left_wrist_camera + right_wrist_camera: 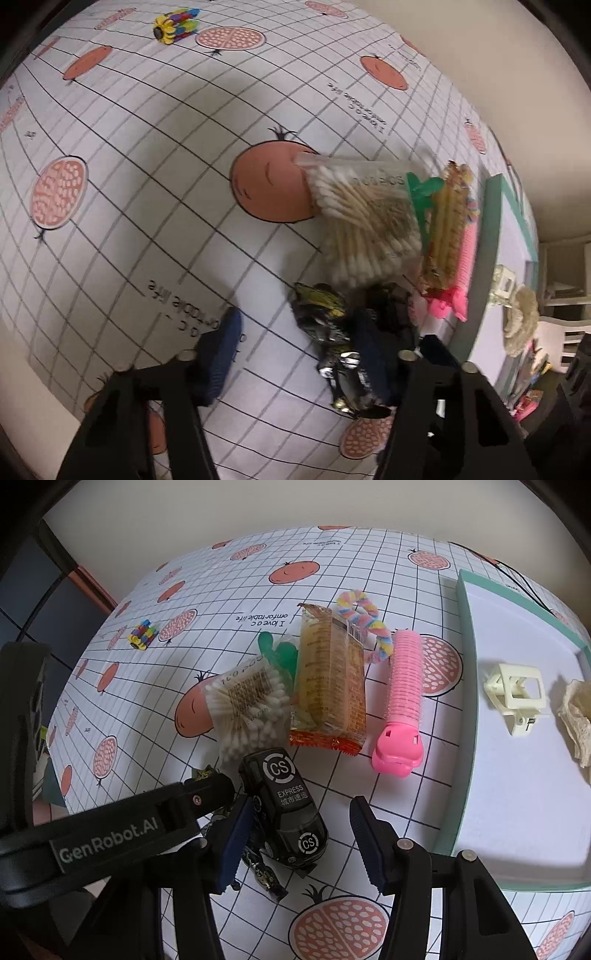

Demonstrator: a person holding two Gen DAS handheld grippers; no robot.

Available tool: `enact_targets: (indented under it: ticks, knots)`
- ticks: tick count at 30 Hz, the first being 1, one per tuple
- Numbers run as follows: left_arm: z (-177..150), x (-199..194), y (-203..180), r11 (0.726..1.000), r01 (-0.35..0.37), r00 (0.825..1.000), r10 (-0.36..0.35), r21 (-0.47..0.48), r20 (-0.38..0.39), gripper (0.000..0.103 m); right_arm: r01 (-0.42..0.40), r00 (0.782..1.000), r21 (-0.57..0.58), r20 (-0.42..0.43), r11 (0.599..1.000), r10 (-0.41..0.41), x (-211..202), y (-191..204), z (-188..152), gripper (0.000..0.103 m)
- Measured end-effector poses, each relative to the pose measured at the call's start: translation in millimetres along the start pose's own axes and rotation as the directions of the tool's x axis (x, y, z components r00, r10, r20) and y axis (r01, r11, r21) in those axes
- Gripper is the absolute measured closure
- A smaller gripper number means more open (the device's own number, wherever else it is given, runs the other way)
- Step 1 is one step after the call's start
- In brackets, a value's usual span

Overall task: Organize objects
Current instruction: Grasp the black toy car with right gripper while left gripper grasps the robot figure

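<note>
On the checked tablecloth (155,686) with its fruit prints, one loose pile sits mid-table. Count it off: one clear pack of cotton swabs (249,709), one green clip (280,653) peeking out behind it, one orange snack packet (328,679) lying flat, one pastel twisted rope (364,622) at the far side, one pink hair roller (404,690) just right of the packet. Nearest us, one black toy van (288,805) marked "CS EXPRESS", sitting partly on a dark crinkled wrapper (264,877).

Right gripper (301,843) low over the table, jaws wide, holding nothing; the van's near end lies between its fingers, close against the left pad. Left gripper (321,354) comes in from the left beside it, jaws also spread wide and empty, the dark wrapper and van showing blurred between them.

Far left, well apart from the pile, one small multicoloured toy (142,634) on its own. To the right, one shallow tray with a green rim (466,686); in it, one cream hair claw (515,698) and one pale lacy item (576,720) beside it, apart.
</note>
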State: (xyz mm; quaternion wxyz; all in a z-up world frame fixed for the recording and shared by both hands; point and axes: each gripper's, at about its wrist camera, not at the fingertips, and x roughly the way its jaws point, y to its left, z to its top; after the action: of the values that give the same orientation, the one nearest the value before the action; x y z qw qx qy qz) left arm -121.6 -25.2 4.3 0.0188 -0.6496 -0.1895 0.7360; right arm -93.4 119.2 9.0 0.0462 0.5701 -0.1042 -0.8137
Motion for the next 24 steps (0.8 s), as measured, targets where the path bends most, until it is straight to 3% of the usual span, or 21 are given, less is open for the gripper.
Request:
enact_targets:
  ticks: [7, 21, 24]
  knots:
    - [1, 0, -6, 0.998, 0.057, 0.998, -0.057, 0.004, 0.0, 0.071, -0.008, 1.0, 0.004, -0.001, 1.0, 0.008, 0, -1, 0, 0.045]
    - [7, 0, -11, 0.998, 0.054, 0.998, -0.054, -0.02, 0.02, 0.072, -0.065, 0.998, 0.046, -0.012, 0.997, 0.066, 5, -6, -1, 0.045]
    - [10, 0, -13, 0.998, 0.054, 0.998, -0.053, -0.027, 0.024, 0.072, -0.092, 0.996, 0.058, -0.016, 0.994, 0.093, 5, -6, 0, 0.054]
